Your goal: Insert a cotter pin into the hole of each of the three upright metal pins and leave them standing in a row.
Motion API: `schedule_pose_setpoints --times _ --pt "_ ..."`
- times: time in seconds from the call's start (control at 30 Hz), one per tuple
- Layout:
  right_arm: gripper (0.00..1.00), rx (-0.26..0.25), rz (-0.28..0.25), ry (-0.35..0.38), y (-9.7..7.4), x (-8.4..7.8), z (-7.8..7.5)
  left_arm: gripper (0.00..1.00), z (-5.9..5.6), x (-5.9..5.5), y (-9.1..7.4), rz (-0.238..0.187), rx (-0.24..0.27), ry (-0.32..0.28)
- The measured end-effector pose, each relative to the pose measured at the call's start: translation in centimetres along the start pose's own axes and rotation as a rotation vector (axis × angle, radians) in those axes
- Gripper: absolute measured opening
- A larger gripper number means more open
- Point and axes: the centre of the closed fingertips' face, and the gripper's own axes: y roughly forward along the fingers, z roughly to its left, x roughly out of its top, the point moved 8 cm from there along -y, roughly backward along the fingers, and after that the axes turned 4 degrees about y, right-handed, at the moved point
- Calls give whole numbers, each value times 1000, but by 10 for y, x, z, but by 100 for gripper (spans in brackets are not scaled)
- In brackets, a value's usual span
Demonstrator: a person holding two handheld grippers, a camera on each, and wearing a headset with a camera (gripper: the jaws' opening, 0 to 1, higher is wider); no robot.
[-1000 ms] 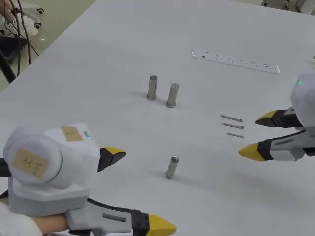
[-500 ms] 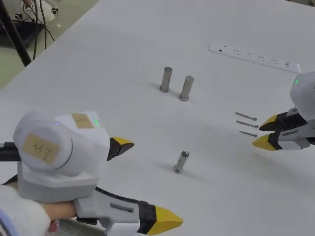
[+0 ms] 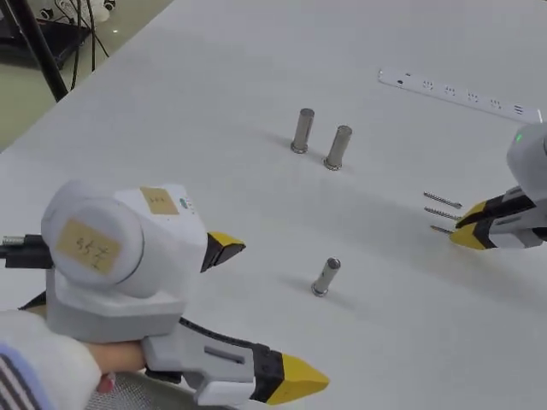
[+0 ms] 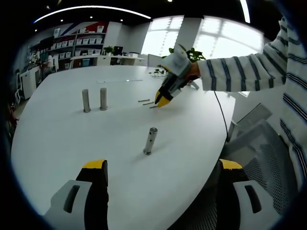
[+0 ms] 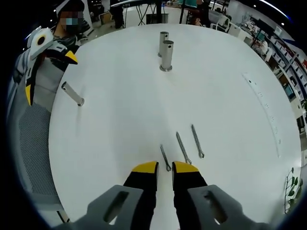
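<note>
Stage: first cotter pin [image 5: 164, 157] pickup. Close narrowly parted right gripper [image 5: 165, 167] on it; hold wide-open left gripper [image 4: 162, 165] ready.

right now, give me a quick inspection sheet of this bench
surface: white table, clean as far as seen
job's things: two metal pins standing side by side; third metal pin standing apart, nearer the person; three cotter pins lying loose, none inserted
clutter: power strip on the far side
grippers: left gripper jaws wide open, holding nothing; right gripper jaws narrowly apart at the nearest cotter pin's end
cables: black cables on the floor
surroundings: shelves, windows, mesh chair
</note>
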Motion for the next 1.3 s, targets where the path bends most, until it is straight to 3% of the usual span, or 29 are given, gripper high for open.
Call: schedule_pose_setpoints --times 0.33,0.67,0.77,0.87,0.93,1.03,1.3 --pt "1 14 9 -6 4 0 -2 92 2 1 0 -3 8 -7" --pt "0 -25 9 -54 4 -1 0 91 2 1 0 -2 7 -6" --pt "0 -43 6 -109 4 0 2 91 1 1 0 0 7 -2" --pt "0 -58 17 -51 4 0 2 89 0 1 0 5 2 -1" --pt "0 -84 19 -107 5 1 3 89 0 1 -1 9 7 2" --pt "0 -96 21 -82 5 1 5 89 1 2 -2 5 12 6" --pt "0 -121 -43 -72 -14 7 8 87 0 7 -5 -12 15 5"
